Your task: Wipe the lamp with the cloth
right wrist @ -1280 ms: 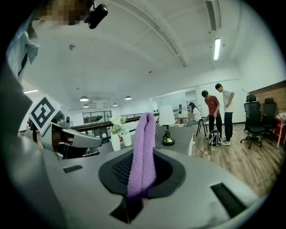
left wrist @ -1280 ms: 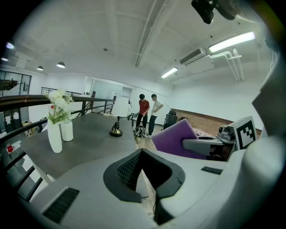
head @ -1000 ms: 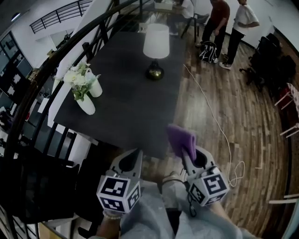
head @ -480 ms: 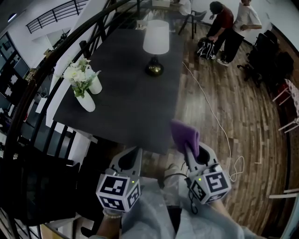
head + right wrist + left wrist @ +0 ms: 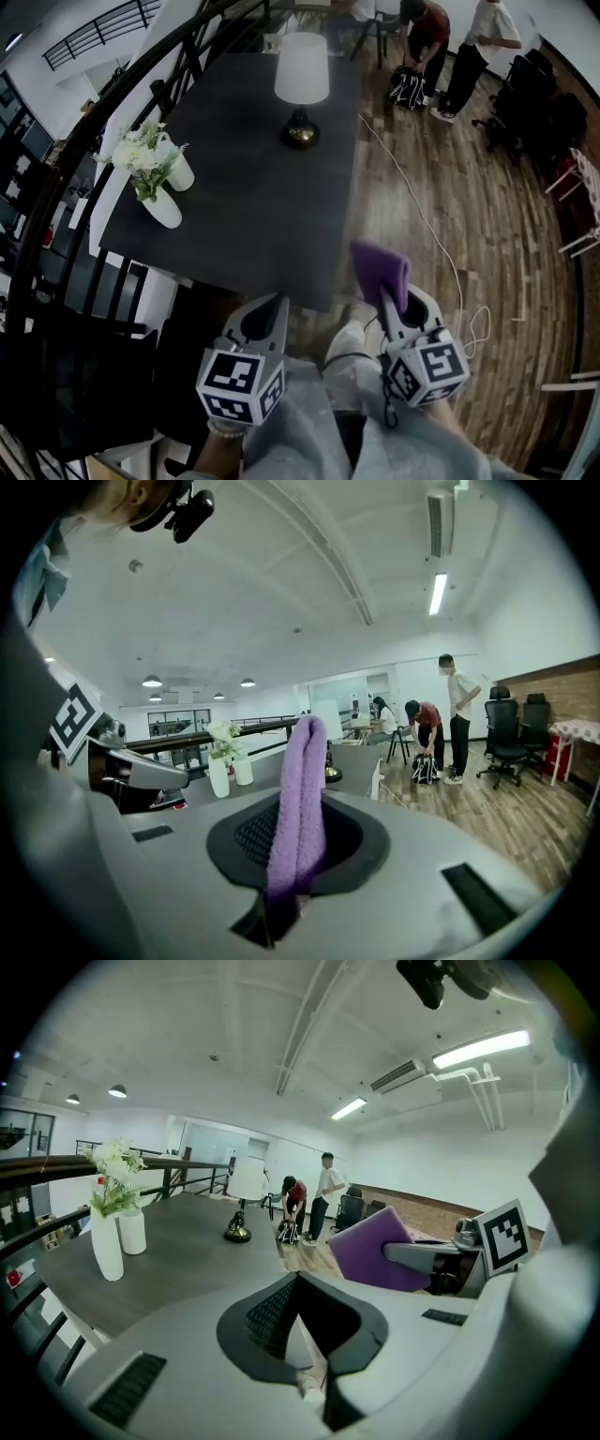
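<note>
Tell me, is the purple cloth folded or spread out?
Folded: the cloth stands doubled over, with the fold along its top, pinched between the jaws of the right gripper.

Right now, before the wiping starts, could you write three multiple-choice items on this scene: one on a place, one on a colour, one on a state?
1. Where does the lamp stand?
A. on the floor
B. on the table, at its far end
C. on a chair

2. What colour is the cloth?
A. white
B. green
C. purple

3. How is the right gripper?
A. shut on the cloth
B. open and empty
C. shut on the lamp

Answers:
1 B, the head view shows its base on the dark top, far from the person.
2 C, all three views show it purple.
3 A, the right gripper view shows the cloth pinched between the jaws.
</note>
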`<state>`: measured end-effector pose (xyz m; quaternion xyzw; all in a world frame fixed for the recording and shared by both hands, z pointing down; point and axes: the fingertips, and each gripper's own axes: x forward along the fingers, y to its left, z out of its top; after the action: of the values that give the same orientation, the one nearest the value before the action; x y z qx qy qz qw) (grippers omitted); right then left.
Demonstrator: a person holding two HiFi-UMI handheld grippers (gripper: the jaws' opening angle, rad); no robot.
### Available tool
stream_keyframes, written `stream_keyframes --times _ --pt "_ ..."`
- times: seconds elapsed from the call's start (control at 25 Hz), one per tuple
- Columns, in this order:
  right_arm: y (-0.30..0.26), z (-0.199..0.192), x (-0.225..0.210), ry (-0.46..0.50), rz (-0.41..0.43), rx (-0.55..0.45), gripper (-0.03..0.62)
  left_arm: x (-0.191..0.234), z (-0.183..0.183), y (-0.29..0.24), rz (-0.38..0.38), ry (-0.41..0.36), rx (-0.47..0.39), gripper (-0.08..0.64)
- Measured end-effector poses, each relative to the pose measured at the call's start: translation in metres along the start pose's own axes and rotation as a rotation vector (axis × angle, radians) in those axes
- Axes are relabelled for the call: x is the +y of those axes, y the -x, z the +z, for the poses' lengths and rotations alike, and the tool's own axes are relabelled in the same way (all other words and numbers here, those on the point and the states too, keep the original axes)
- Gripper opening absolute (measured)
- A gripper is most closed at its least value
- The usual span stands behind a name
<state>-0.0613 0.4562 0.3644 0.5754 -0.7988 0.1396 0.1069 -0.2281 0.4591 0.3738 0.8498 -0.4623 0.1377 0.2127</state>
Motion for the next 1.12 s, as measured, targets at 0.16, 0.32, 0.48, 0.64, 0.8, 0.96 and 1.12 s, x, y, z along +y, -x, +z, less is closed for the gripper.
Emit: stream_keyframes --times 0.16,0.32,0.48,0.64,0.8,0.96,1.12 --pt "-0.015 0.004 -0.008 0.015 0.019 0.010 0.051 0.002 0.006 -0.011 0.012 0.007 0.006 0.002" --pt "-0.025 0.009 -0.026 0.011 0.027 0.004 0.051 -0.002 0.015 -0.033 0.015 0.013 0.005 0.002" --pt "-0.036 0.014 -0.056 0.003 0.027 -0.001 0.051 -0.014 0.025 -0.062 0.017 0.005 0.006 0.002" --pt "-0.048 0.022 -0.100 -0.012 0.021 -0.005 0.051 -0.033 0.042 -0.103 0.014 -0.010 0.013 0.002" --pt "-0.060 0.032 -0.146 -0.024 0.019 -0.007 0.051 -0.054 0.065 -0.145 0.009 -0.017 0.012 0.002" --pt "-0.075 0.041 -0.191 -0.025 0.028 -0.010 0.051 -0.072 0.084 -0.190 0.009 -0.023 0.010 0.002" --pt "-0.088 0.045 -0.232 -0.028 0.042 -0.004 0.051 -0.089 0.096 -0.228 0.018 -0.021 0.011 0.002"
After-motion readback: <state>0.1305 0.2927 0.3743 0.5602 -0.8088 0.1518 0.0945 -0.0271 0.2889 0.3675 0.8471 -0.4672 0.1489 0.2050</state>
